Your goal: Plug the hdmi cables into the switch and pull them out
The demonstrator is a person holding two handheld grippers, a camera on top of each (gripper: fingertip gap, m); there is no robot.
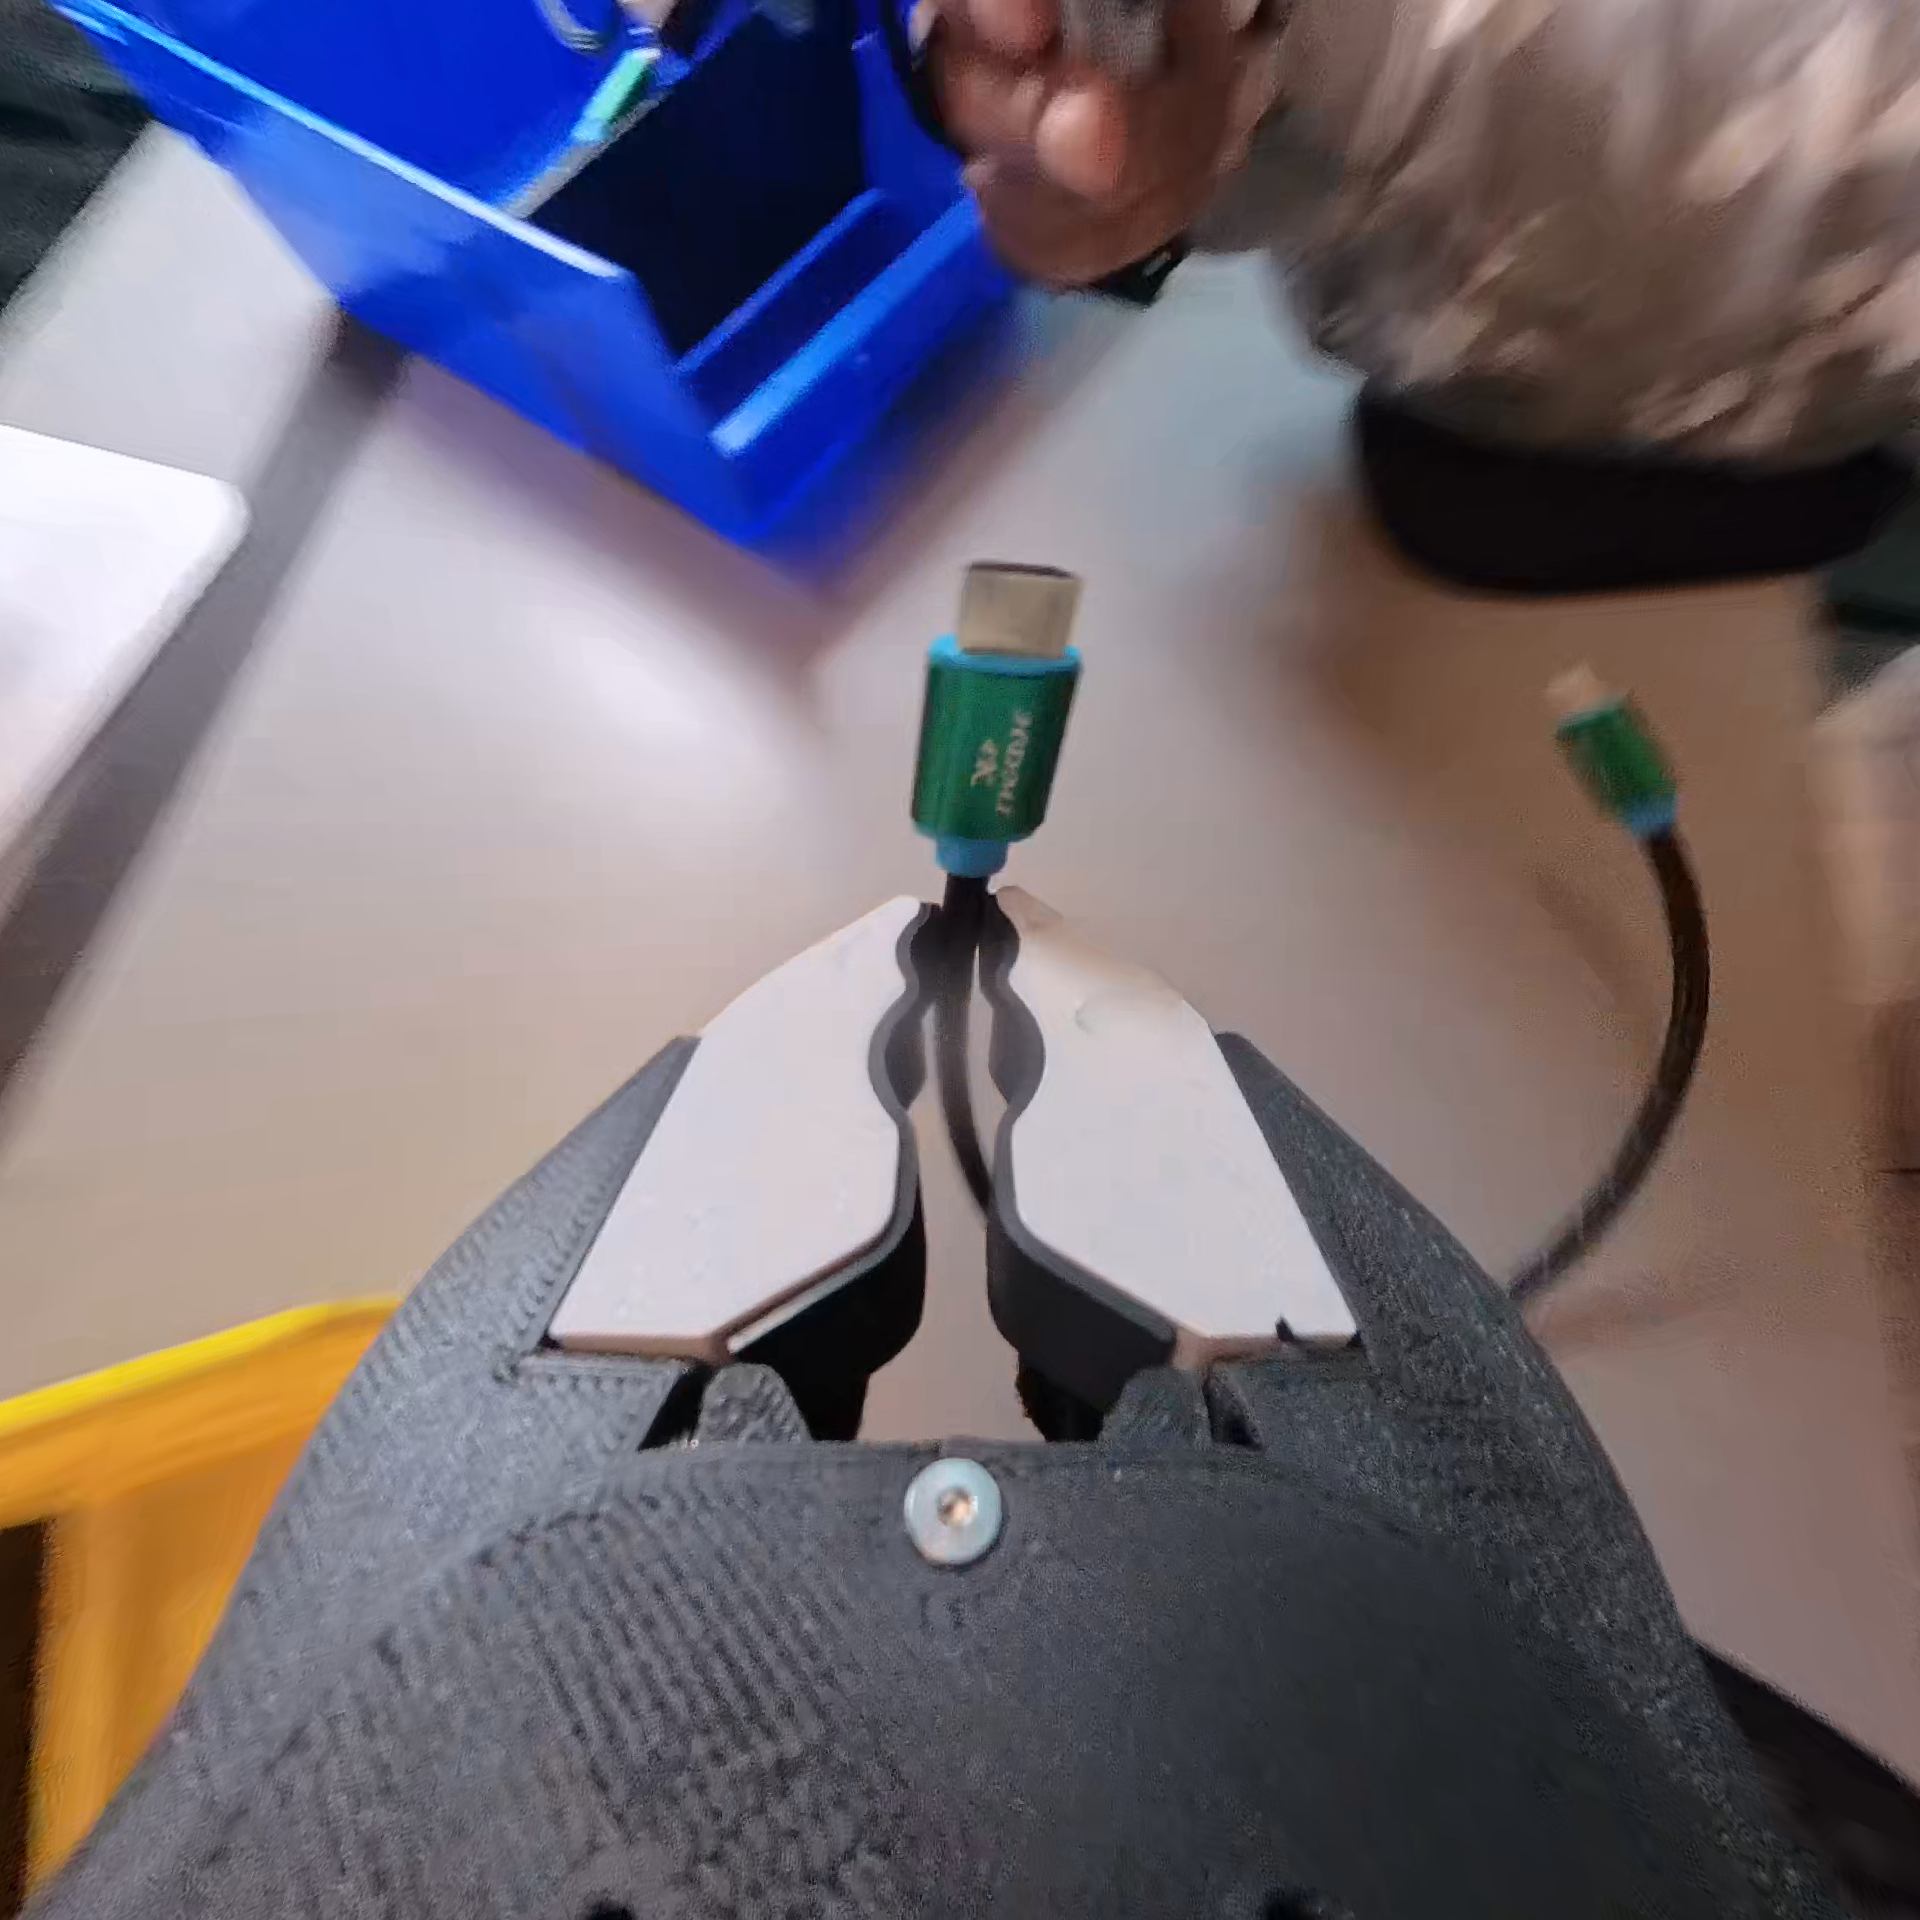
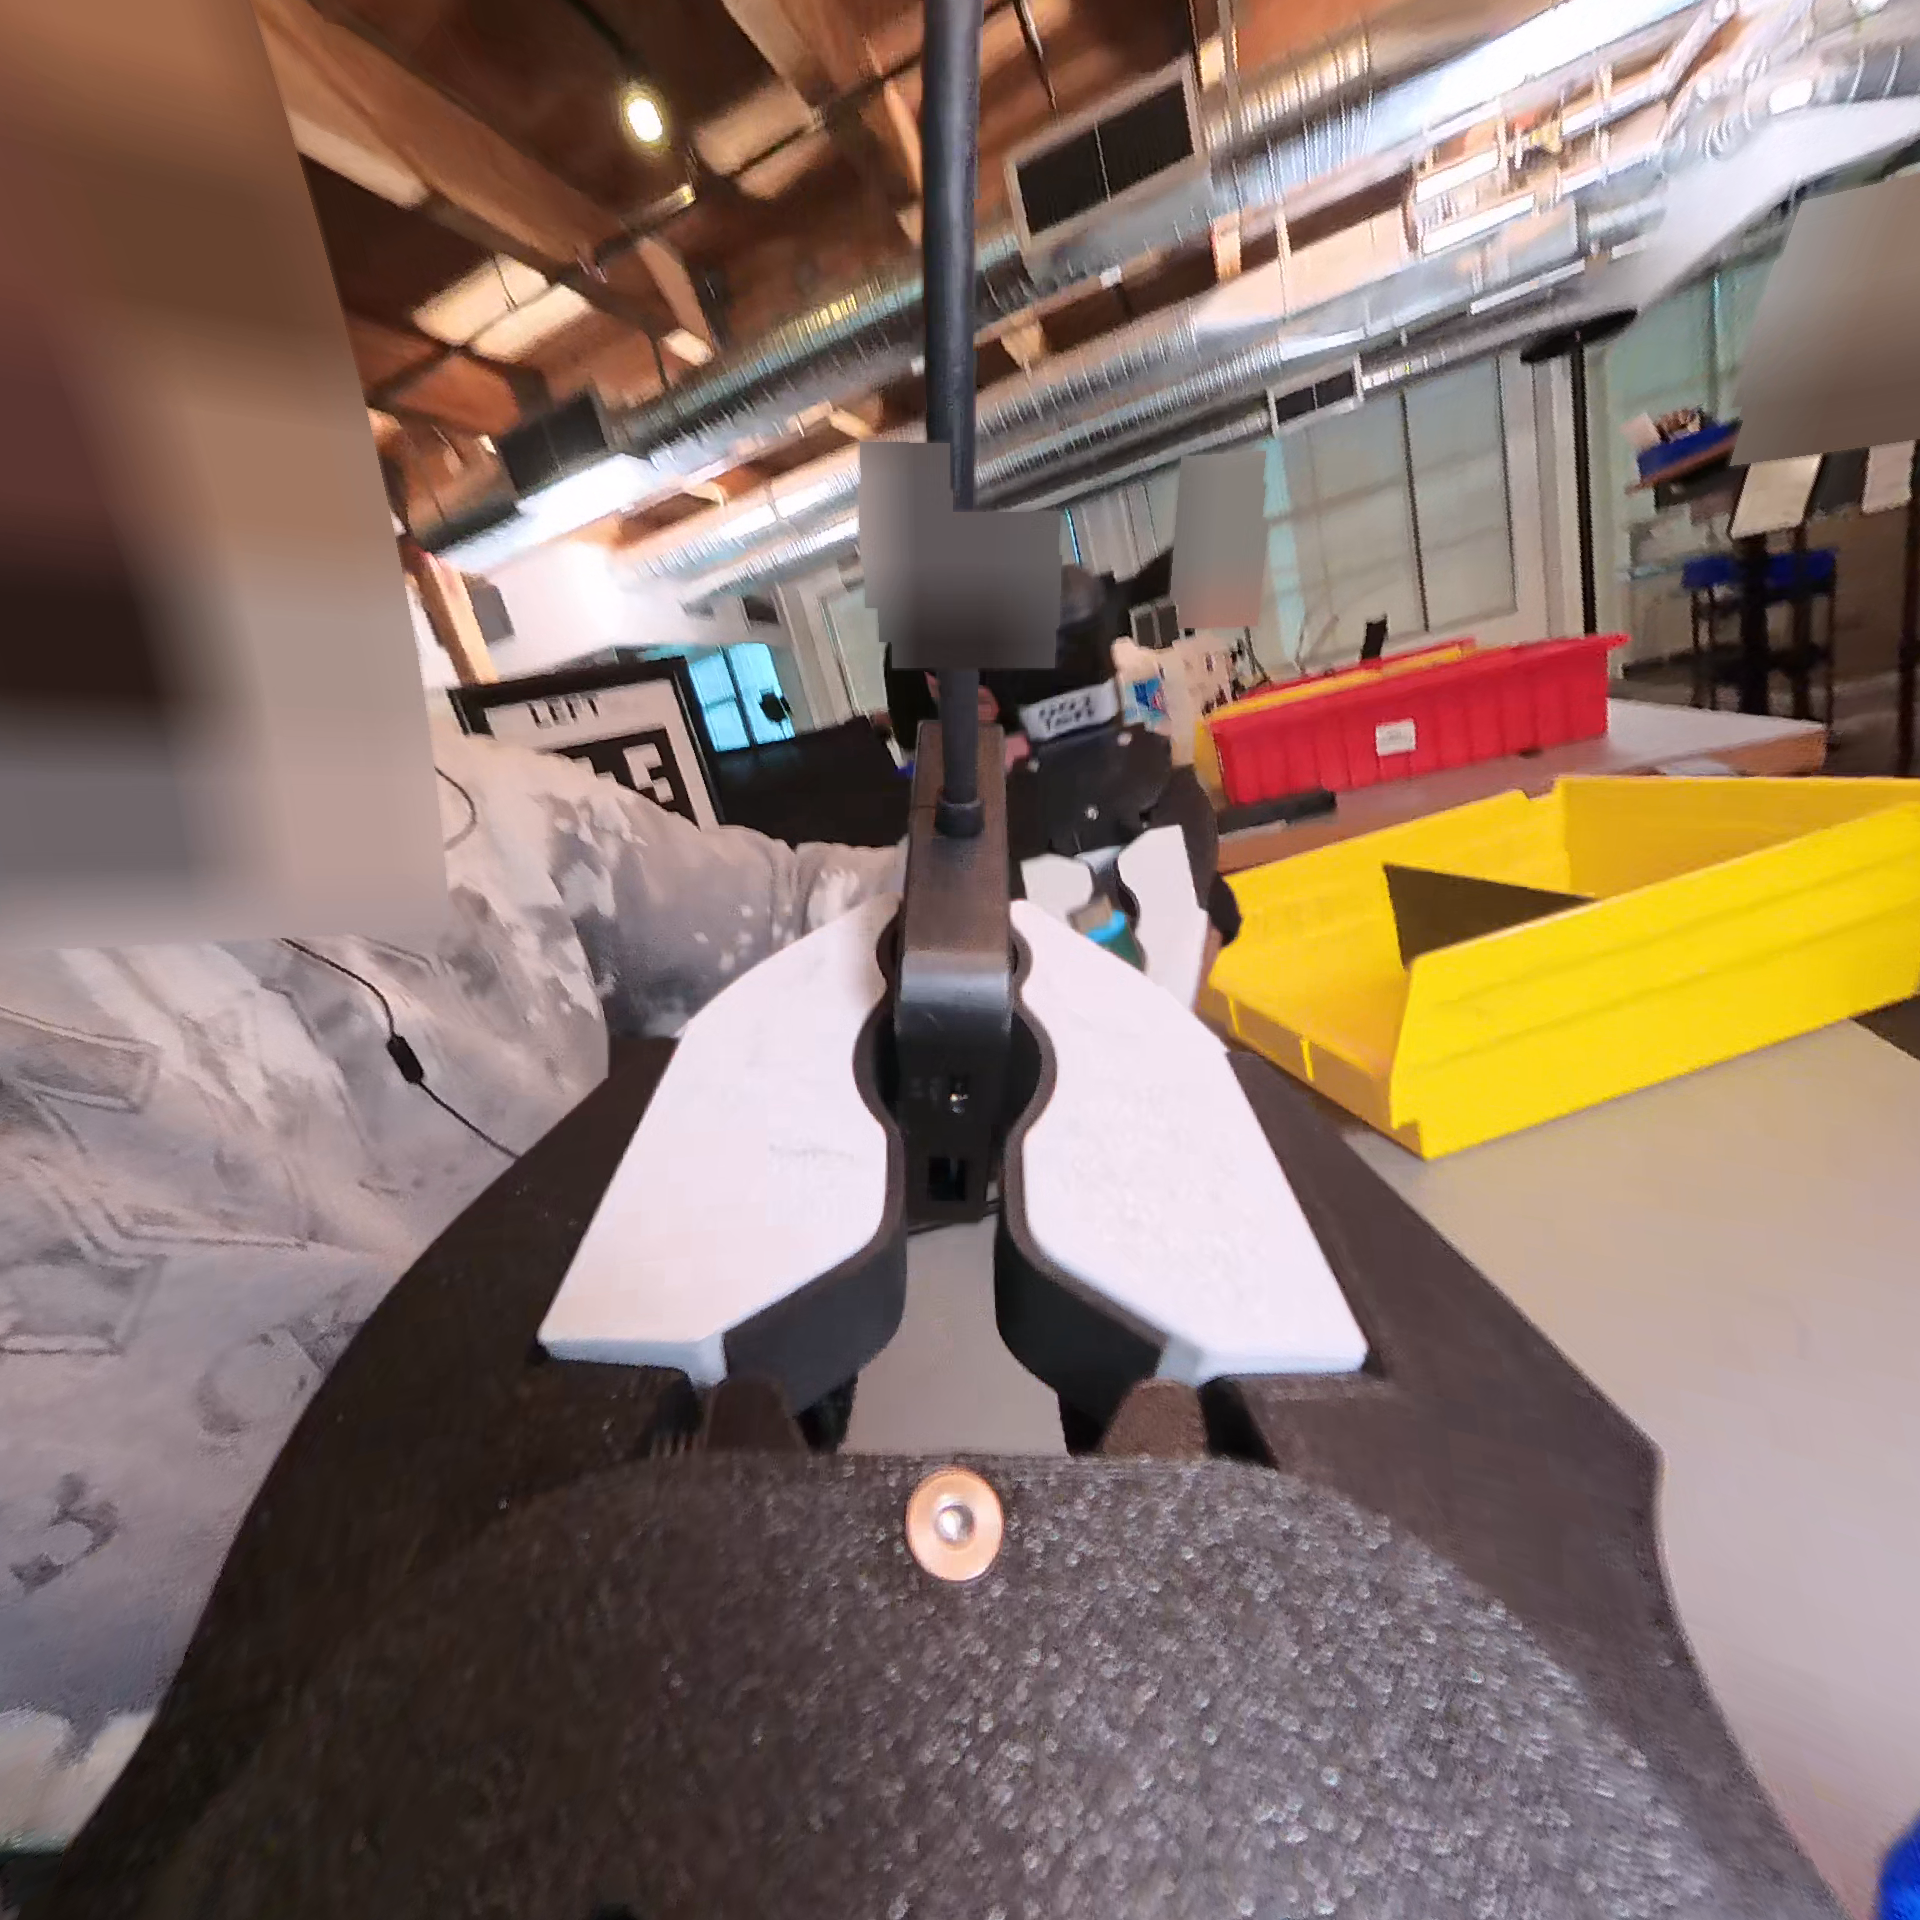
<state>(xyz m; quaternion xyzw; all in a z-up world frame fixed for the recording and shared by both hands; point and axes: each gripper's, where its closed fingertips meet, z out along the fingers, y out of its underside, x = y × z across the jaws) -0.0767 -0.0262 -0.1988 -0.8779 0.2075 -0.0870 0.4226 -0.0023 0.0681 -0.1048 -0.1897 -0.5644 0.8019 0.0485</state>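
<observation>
My left gripper (image 1: pixel 961 902) is shut on the black braided cable just behind a green HDMI plug (image 1: pixel 995 738). The plug stands up past the fingertips with its metal end free in the air above the table. The cable's other green plug (image 1: pixel 1616 764) lies at the right, joined by a curved black braided run (image 1: pixel 1673 1049). My right gripper (image 2: pixel 956 914) is shut on the black HDMI switch (image 2: pixel 954 977), held on edge between the pads, with its thick black cable (image 2: pixel 951 260) rising straight up. The left gripper (image 2: pixel 1117 904) shows beyond it.
A blue bin (image 1: pixel 540 239) stands at the far side of the grey table (image 1: pixel 468 831). A yellow bin (image 2: pixel 1558 935) sits to the right, and its corner shows in the left wrist view (image 1: pixel 114 1455). A red bin (image 2: pixel 1413 717) is farther back. A person's patterned sleeve (image 2: pixel 260 1091) fills the left.
</observation>
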